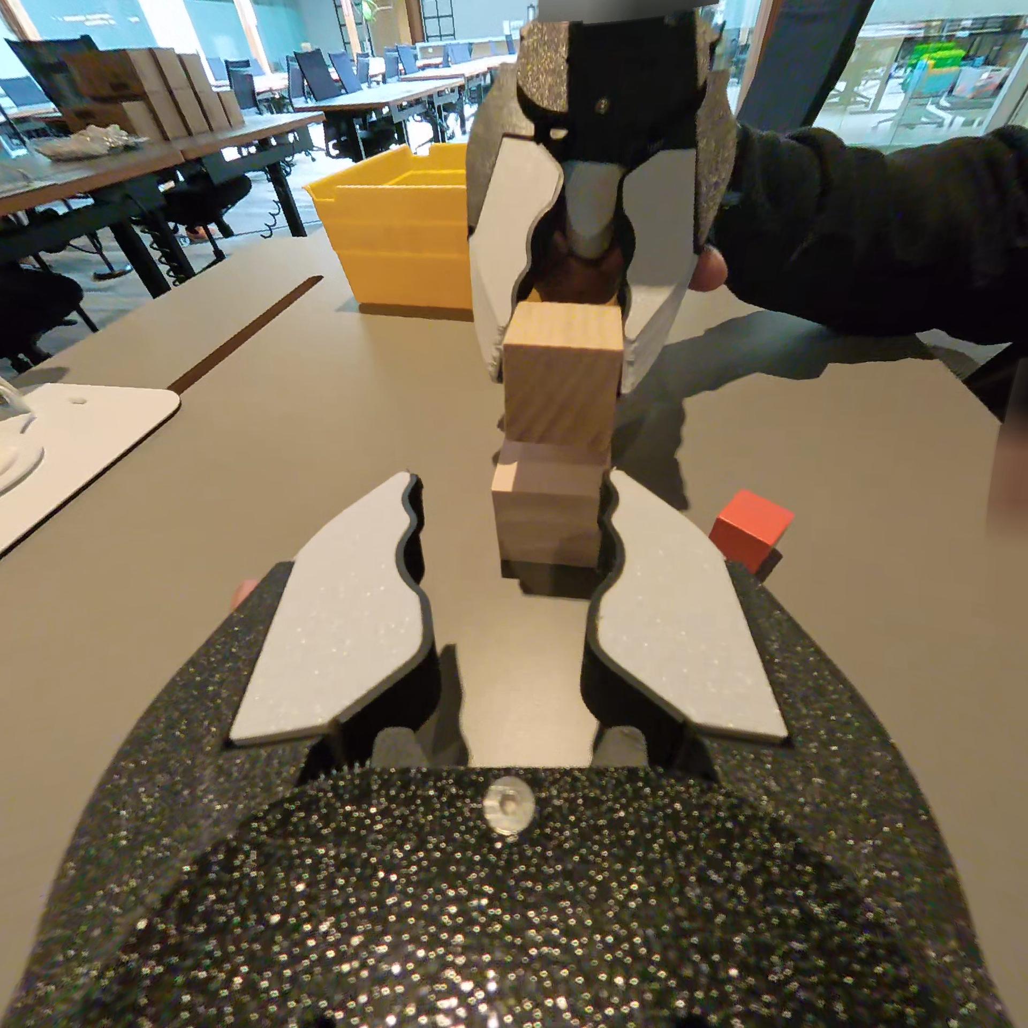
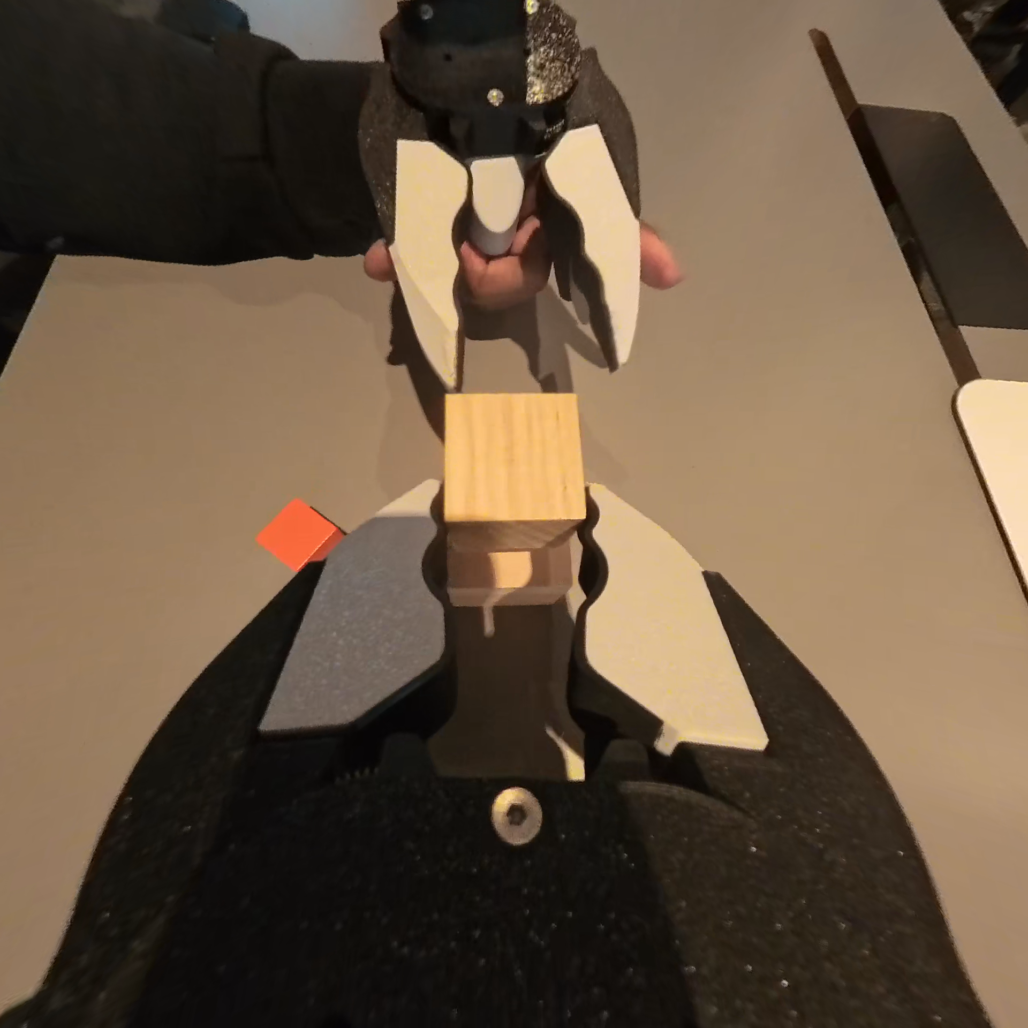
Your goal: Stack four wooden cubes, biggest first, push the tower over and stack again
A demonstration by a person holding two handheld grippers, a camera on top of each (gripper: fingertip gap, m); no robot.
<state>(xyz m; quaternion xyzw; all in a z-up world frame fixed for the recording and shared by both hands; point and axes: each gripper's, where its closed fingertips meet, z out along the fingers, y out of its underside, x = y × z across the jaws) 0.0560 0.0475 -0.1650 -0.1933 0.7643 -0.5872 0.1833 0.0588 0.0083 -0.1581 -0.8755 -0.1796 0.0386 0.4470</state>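
Right wrist view showed the right gripper (image 2: 512,509) pinching the upper cube (image 2: 513,457) atop the lower cube (image 1: 548,509); left gripper (image 1: 509,489) spread nearby. Light, stiff, smooth wood: hold flat opposite sides.

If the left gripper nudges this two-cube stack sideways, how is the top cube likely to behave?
The top cube sits slightly askew on the lower cube, so it probably slides or tips off first. Its flat faces suggest it will not roll. Once the right gripper straddling it is withdrawn, nothing braces it.

Open office w/ rows of desks (image 1: 384,100), dark chairs (image 1: 314,72), glass walls (image 1: 940,72), grey tabletop (image 1: 334,445).
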